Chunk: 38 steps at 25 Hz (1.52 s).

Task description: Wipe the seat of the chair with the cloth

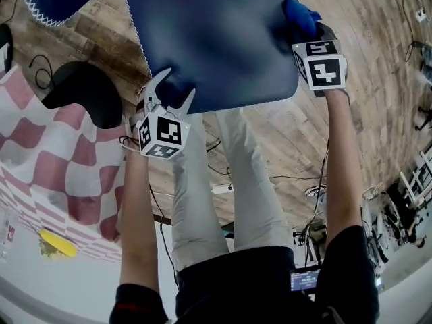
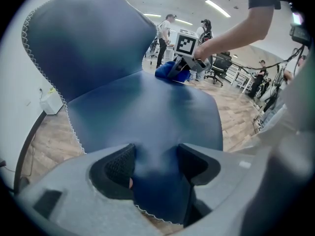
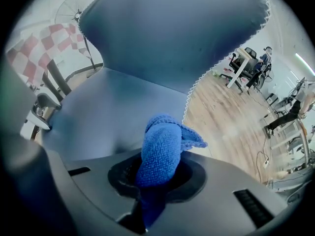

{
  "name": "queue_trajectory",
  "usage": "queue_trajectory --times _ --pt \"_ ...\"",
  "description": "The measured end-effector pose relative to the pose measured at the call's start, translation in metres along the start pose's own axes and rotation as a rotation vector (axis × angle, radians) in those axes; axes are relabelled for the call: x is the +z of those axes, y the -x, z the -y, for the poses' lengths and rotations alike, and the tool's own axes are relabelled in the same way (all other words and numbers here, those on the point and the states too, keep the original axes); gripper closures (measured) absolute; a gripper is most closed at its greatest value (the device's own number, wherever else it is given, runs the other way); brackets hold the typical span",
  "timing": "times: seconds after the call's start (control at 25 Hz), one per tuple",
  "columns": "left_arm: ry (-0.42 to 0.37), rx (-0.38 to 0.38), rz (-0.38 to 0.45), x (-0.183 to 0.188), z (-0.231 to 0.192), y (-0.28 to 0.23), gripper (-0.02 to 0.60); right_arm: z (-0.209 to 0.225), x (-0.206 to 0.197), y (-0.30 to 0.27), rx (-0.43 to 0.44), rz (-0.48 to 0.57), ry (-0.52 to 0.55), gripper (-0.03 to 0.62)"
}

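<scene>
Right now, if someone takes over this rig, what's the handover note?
Left gripper: jaws closed on the front edge of the seat, steadying the chair.
Right gripper: shut on the cloth, which is at the seat's right side, near the back.
Done: the cloth is in the gripper and at the seat. No marks show, so I cannot tell how much has been wiped.
Left: sweep the cloth across the rest of the seat, probably with the left grip kept on.
</scene>
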<state>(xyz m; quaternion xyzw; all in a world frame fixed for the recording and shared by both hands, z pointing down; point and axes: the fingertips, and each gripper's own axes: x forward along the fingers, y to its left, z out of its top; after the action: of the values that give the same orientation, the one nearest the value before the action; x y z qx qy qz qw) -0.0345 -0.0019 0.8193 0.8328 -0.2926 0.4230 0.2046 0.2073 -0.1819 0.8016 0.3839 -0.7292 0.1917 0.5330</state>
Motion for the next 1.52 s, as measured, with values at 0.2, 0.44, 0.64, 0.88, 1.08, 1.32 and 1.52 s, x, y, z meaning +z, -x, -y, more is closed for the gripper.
queue_trajectory --times 0.2,0.44,0.64,0.88,1.08,1.32,1.52 --pt "0.000 -0.002 0.000 0.000 0.000 -0.001 0.301 0.000 -0.002 -0.001 -0.020 -0.004 -0.012 0.545" --pt "0.001 0.006 0.002 0.001 -0.001 -0.001 0.301 -0.005 0.002 -0.002 -0.014 -0.003 -0.019 0.545" --pt "0.001 0.005 0.007 0.001 -0.001 -0.001 0.301 -0.020 0.012 0.000 0.001 0.022 -0.003 0.545" --pt "0.001 0.006 0.007 0.001 0.000 -0.001 0.301 -0.052 0.035 -0.002 0.068 0.070 -0.004 0.545" --pt "0.001 0.006 0.007 0.002 0.000 -0.001 0.301 -0.090 0.055 -0.006 0.124 0.100 0.030 0.545" --pt "0.000 0.006 0.019 0.003 -0.001 -0.001 0.301 -0.128 0.077 -0.010 0.184 0.123 0.025 0.545" --pt "-0.002 0.002 0.026 0.002 -0.001 -0.001 0.301 -0.152 0.090 -0.012 0.226 0.136 0.019 0.545"
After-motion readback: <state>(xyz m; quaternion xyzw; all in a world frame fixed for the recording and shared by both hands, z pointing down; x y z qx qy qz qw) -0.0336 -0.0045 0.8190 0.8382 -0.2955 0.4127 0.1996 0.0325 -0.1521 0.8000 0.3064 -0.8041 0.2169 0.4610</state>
